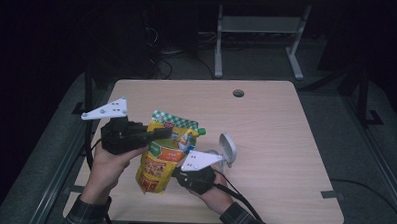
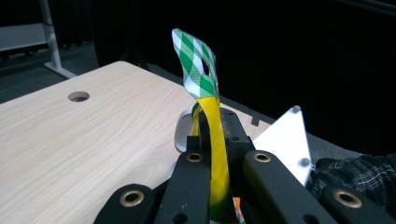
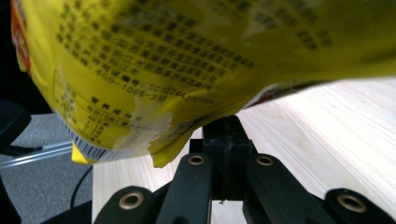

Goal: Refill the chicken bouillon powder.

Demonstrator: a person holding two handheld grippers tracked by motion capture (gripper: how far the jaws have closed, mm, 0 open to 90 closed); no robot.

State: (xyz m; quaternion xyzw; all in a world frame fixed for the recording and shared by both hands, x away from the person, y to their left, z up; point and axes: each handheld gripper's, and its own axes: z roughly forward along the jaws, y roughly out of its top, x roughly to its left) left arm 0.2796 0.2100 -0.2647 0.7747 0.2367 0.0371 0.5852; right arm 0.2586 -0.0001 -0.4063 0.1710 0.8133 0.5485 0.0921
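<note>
**Pouch held off the table by both grippers**

Yellow pouch [image 1: 166, 153] with green-checked top hangs above the table [image 1: 265, 144], clamped at two spots. Left gripper [image 1: 160, 134] pinches its upper edge — in the left gripper view the yellow film runs straight up between the closed jaws, checked strip curling above them. Right gripper [image 1: 177, 172] bites the pouch's lower corner; in the right gripper view the printed back of the pouch hangs just over its pressed-together jaws. Grey lidded container [image 1: 225, 150] sits just beyond the right gripper, apart from the pouch.
</note>
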